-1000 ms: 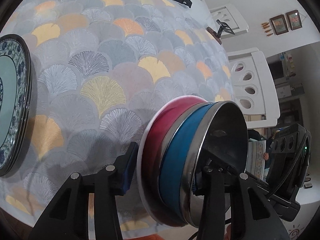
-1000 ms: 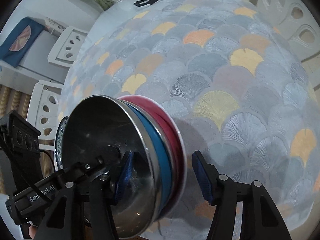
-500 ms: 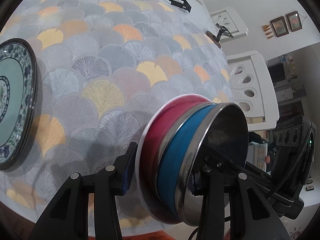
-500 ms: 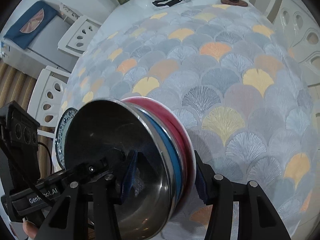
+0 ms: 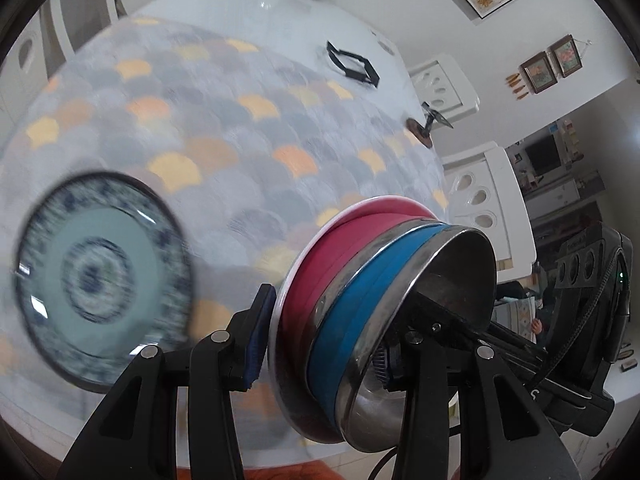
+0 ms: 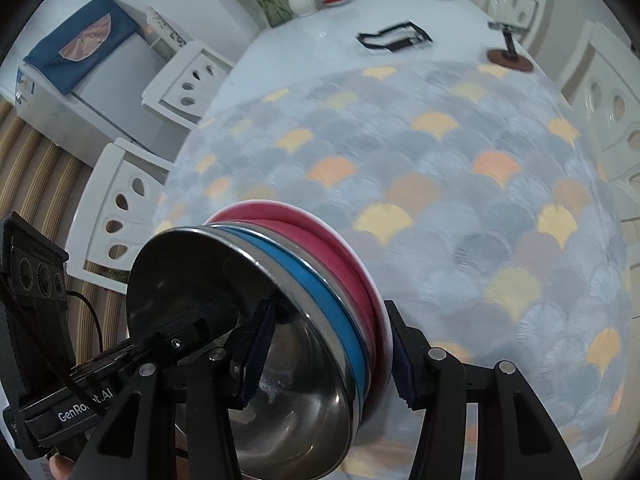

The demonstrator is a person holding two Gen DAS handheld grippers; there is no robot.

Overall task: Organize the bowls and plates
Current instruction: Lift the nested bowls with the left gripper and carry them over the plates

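both grippers clamp the same nested stack of bowls, held on its side above the patterned tablecloth (image 6: 460,200). the stack has a steel bowl (image 5: 452,280) innermost, a blue bowl (image 5: 360,300) around it and a red bowl (image 5: 344,240) outermost.

the left gripper (image 5: 332,344) grips the stack's rim: one blue-padded finger (image 5: 260,332) presses the red bowl's outside, the other reaches into the steel bowl's hollow. the right gripper (image 6: 328,352) does the same from the opposite side of the stack, with one pad (image 6: 256,356) inside the steel bowl and the other against the red bowl's outer wall.

a blue-and-white patterned plate (image 5: 100,276) lies flat on the tablecloth beside the stack, apart from it and blurred. beyond the stack, on the bare white table past the cloth's far edge, sit a black folded stand (image 6: 396,38) and a small stand on a round brown base (image 6: 510,56). white chairs (image 6: 120,208) ring the table.
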